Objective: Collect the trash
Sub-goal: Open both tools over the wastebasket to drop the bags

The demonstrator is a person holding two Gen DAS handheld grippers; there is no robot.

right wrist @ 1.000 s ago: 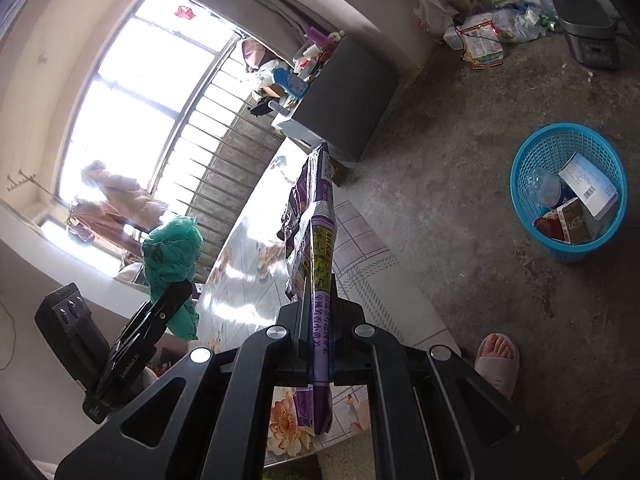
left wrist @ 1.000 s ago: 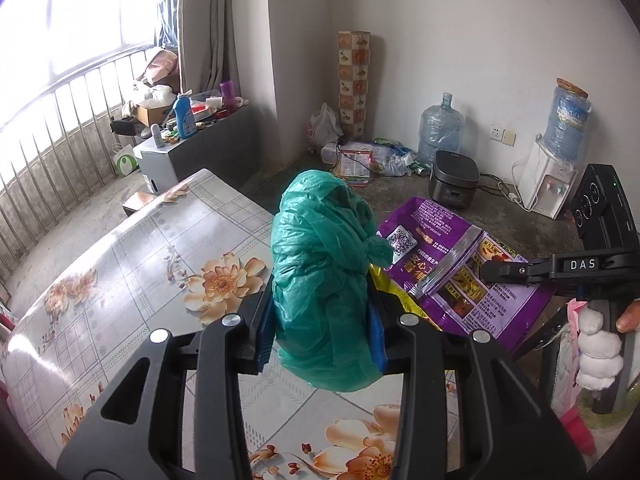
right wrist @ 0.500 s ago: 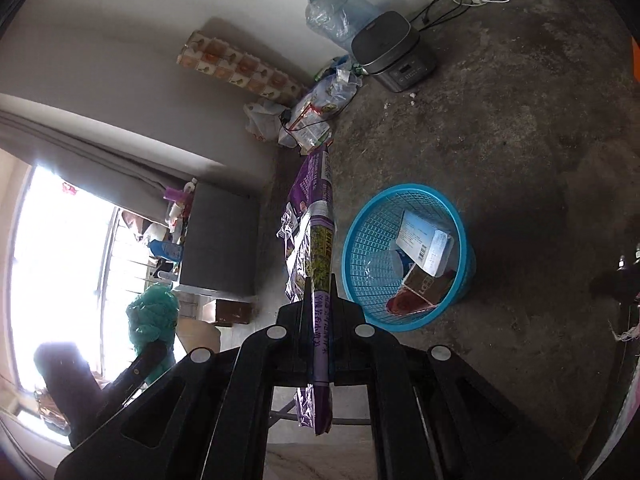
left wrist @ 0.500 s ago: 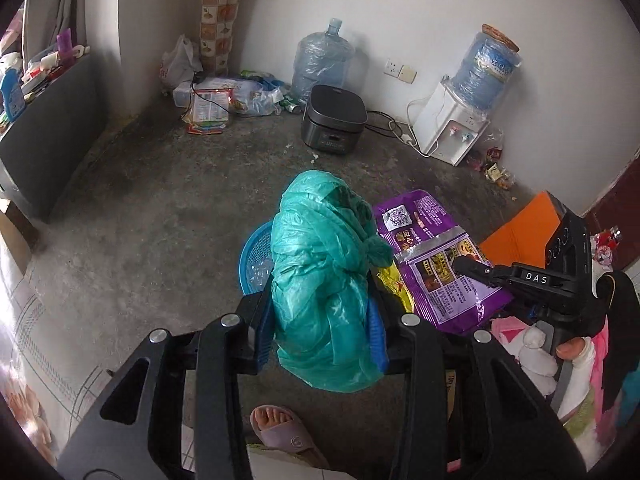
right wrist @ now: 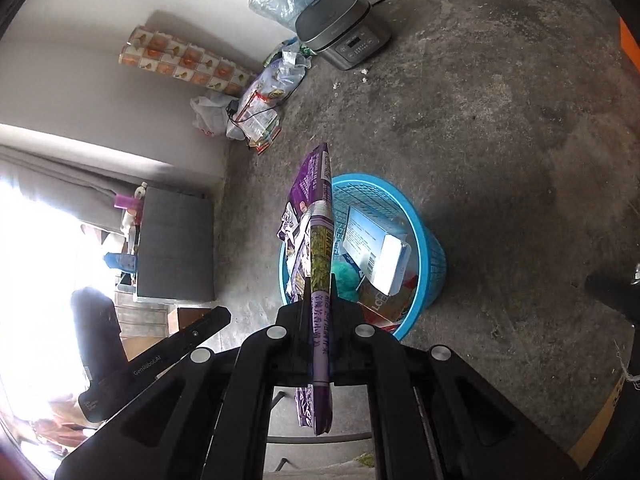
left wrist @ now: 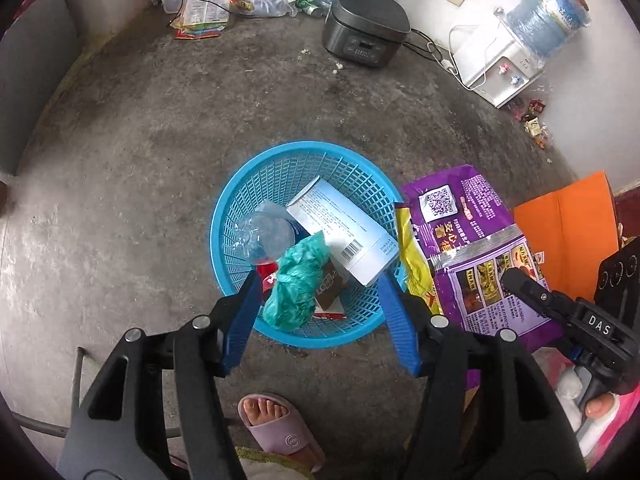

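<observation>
Now purple packet [right wrist: 320, 264] edge-on, lengthwise between clamped right jaws; left jaws opening, empty, above basket [left wrist: 240, 216].

1. One blue basket [left wrist: 240, 200].
2. One green bag [left wrist: 298, 284] inside.
3. One white box [left wrist: 340, 232].
4. One clear bottle [left wrist: 264, 236].
5. One purple packet [left wrist: 472, 240].
6. Two water jugs [left wrist: 554, 12].
7. One cooker [left wrist: 366, 26].
8. One slippered foot [left wrist: 276, 424].
9. Two grippers [left wrist: 320, 320].

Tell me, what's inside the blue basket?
In the basket lie a white box, a clear bottle, a green bag and a brown carton. Something red peeks out beneath; the rest is covered.
</observation>
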